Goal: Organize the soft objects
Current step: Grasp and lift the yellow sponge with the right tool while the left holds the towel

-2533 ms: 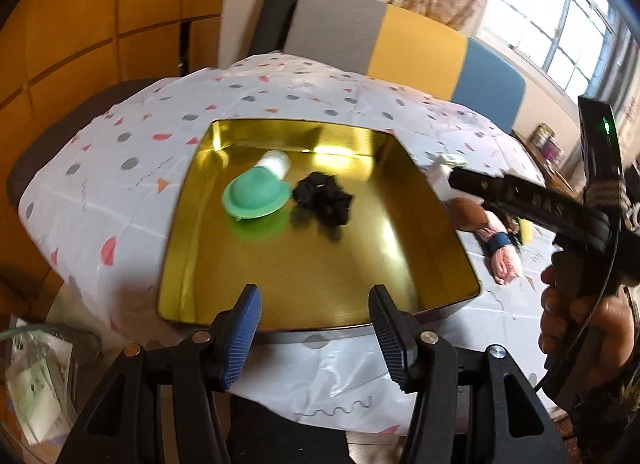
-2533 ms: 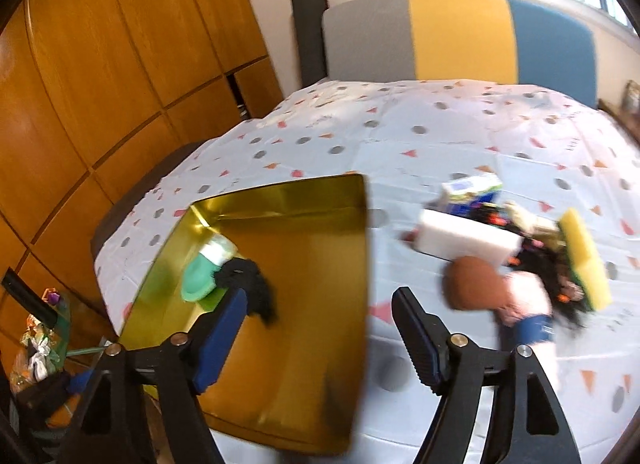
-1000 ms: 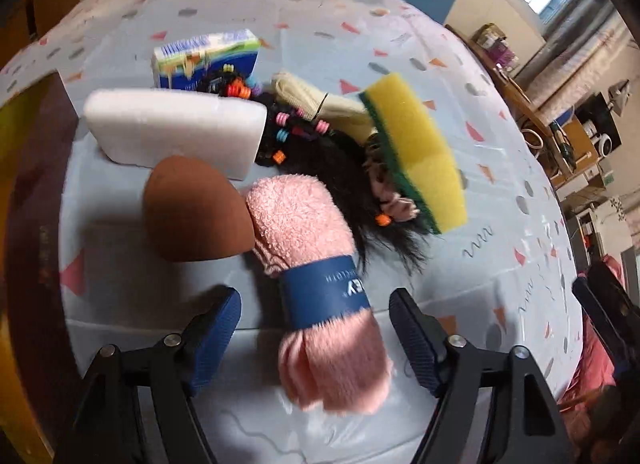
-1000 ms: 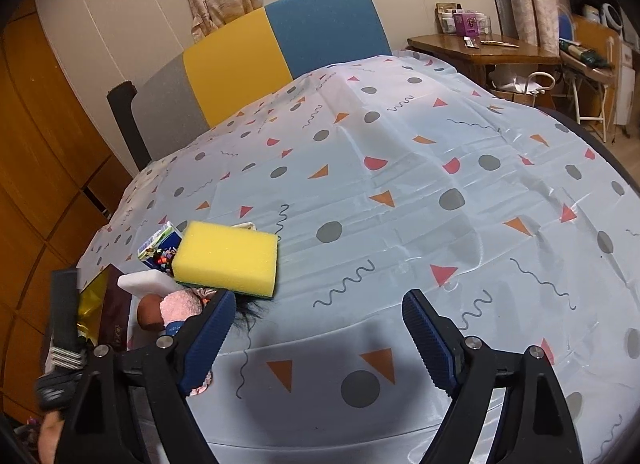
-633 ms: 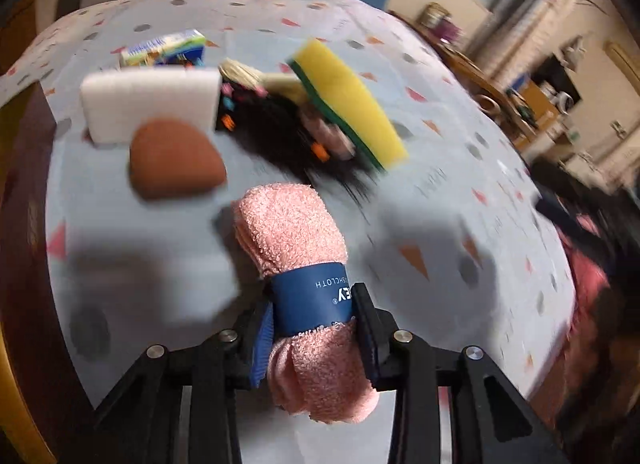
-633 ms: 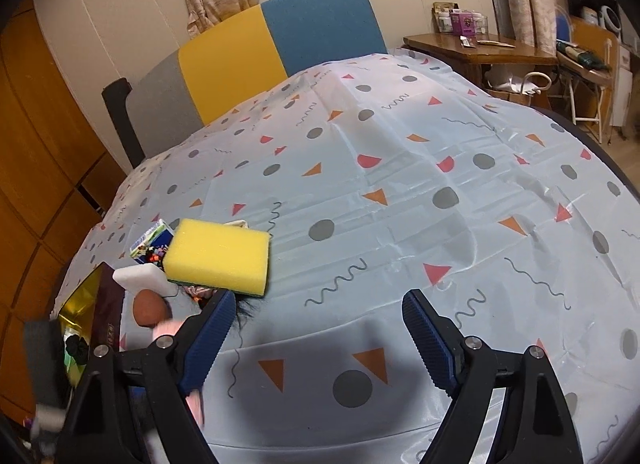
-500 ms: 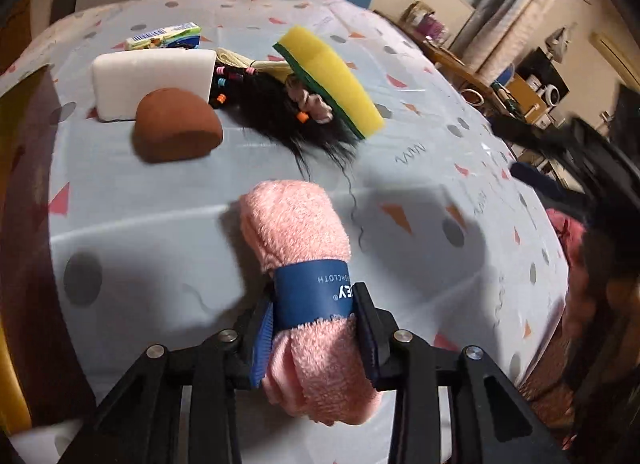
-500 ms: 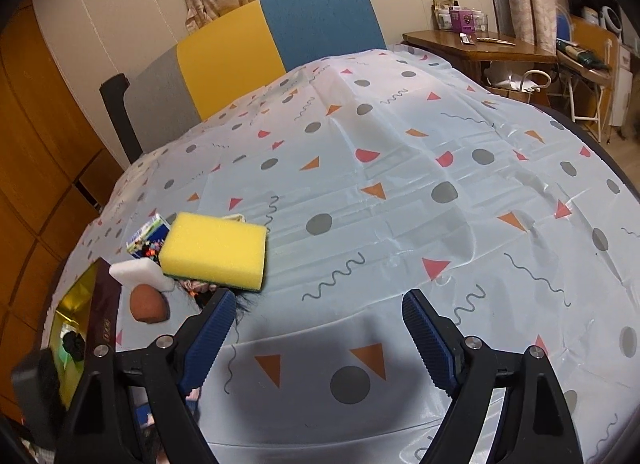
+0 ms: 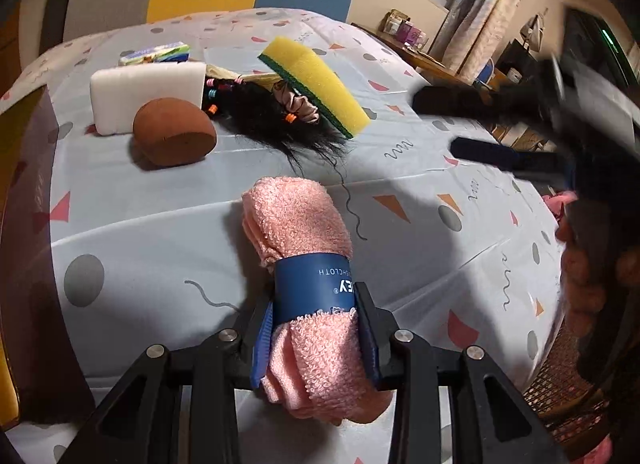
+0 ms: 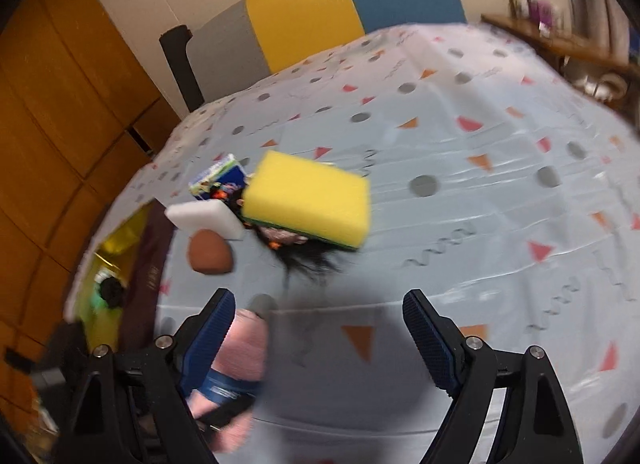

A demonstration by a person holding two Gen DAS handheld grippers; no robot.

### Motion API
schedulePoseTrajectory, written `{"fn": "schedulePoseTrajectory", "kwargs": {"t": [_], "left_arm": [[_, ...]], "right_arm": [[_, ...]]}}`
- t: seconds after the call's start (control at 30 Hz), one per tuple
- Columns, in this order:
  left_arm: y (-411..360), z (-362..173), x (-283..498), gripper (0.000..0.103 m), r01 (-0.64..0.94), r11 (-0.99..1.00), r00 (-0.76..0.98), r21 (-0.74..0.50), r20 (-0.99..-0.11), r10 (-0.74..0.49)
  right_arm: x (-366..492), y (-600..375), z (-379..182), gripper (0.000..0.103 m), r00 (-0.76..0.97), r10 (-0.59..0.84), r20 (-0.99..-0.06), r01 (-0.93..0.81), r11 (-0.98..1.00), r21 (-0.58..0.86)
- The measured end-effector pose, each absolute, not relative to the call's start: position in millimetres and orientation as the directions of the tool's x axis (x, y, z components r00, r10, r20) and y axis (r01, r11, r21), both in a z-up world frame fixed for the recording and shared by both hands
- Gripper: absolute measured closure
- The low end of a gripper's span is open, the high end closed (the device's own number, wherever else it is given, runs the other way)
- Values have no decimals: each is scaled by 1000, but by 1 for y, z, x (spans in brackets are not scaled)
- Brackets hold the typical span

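Lower centre of the left wrist view: a blue paper band [image 9: 315, 287] around the rolled pink cloth [image 9: 304, 260] bears white lettering, upside down, reading "CLOTH" and a larger "EY". No other text is legible in either view.

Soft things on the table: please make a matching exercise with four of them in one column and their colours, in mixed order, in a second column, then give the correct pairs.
Things:
1. towel
2. sponge
3. foam block
4. egg-shaped puff

Colours:
A. white
B. brown
C. pink
D. yellow with a green underside

Pairs: 1-C, 2-D, 3-A, 4-B
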State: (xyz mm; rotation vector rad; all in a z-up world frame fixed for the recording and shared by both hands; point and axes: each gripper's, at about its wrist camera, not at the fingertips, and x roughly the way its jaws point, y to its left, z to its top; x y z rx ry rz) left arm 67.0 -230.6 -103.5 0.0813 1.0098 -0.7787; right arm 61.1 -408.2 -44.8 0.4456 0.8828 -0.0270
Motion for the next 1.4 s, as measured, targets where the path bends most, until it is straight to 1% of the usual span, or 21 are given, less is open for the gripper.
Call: {"fn": "schedulePoseTrajectory", "kwargs": {"t": [0.1, 0.2, 0.37, 0.47, 0.5, 0.53, 0.57, 0.6, 0.67, 0.7, 0.77, 0.83, 0.93, 1.0, 1.03, 1.07, 1.1, 1.13, 1.2, 1.3, 1.4], "left_arm": [[-230, -104, 66, 66, 624, 731, 305, -275, -776, -552], [-228, -104, 66, 66, 621, 730, 305, -285, -770, -560], [-224, -105, 68, 66, 618, 725, 297, -305, -763, -574], [-222, -105, 69, 66, 616, 723, 293, -314, -760, -580], [-222, -105, 69, 66, 615, 722, 292, -317, -759, -582], [-221, -106, 70, 66, 614, 721, 289, -323, -757, -585], [-220, -106, 71, 66, 613, 719, 286, -329, -756, -589], [-218, -106, 70, 66, 612, 717, 284, -334, -754, -593], [-215, -107, 71, 65, 610, 715, 283, -342, -749, -599], [-213, -106, 70, 65, 609, 715, 285, -342, -748, -600], [-212, -106, 70, 65, 608, 716, 287, -344, -746, -602], [-209, -107, 71, 65, 603, 717, 287, -351, -743, -605], [-209, -107, 69, 65, 605, 717, 288, -346, -744, -602], [-208, -107, 70, 65, 603, 719, 290, -346, -744, -602], [-209, -106, 69, 65, 603, 720, 292, -343, -745, -600], [-209, -106, 69, 65, 603, 721, 294, -341, -746, -598], [-214, -106, 67, 65, 602, 723, 294, -340, -747, -596], [-214, -106, 67, 65, 601, 724, 295, -340, -747, -595], [-215, -105, 65, 65, 600, 726, 297, -337, -749, -593], [-217, -105, 65, 65, 600, 728, 301, -331, -750, -589], [-218, -104, 64, 65, 597, 732, 303, -329, -753, -585]], "right_arm": [[89, -404, -29, 12, 650, 158, -744, 202, 907, 369], [128, -391, -12, 8, 650, 128, -749, 160, 941, 300], [195, -367, -16, 8, 562, 111, -820, 92, 976, 196], [223, -359, -34, 10, 486, 35, -873, 73, 994, 81], [225, -360, -37, 13, 472, 10, -881, 72, 996, 50], [224, -360, -40, 29, 463, 7, -886, 63, 997, 41], [220, -363, -44, 49, 447, 36, -894, 39, 997, 60], [213, -366, -42, 55, 444, 39, -895, 35, 998, 61], [192, -372, -40, 63, 454, 25, -890, 17, 999, 37], [182, -374, -41, 65, 446, 35, -894, 3, 999, 40], [159, -380, -43, 66, 438, 58, -897, -31, 998, 50], [132, -384, -46, 67, 416, 30, -909, -51, 999, 9], [98, -387, -48, 67, 391, 61, -918, -93, 995, 26], [79, -391, -52, 66, 370, 64, -927, -97, 995, 30], [71, -394, -53, 58, 359, 80, -930, -94, 994, 49], [62, -397, -54, 39, 349, 101, -931, -87, 993, 76], [53, -403, -54, 27, 350, 115, -930, -66, 993, 98], [46, -410, -52, 13, 362, 128, -923, -39, 992, 122], [35, -421, -48, 11, 399, 158, -903, 14, 984, 179], [28, -442, -46, 3, 467, 209, -859, 148, 939, 310], [31, -461, -57, 3, 520, 254, -816, 289, 847, 447]]}}
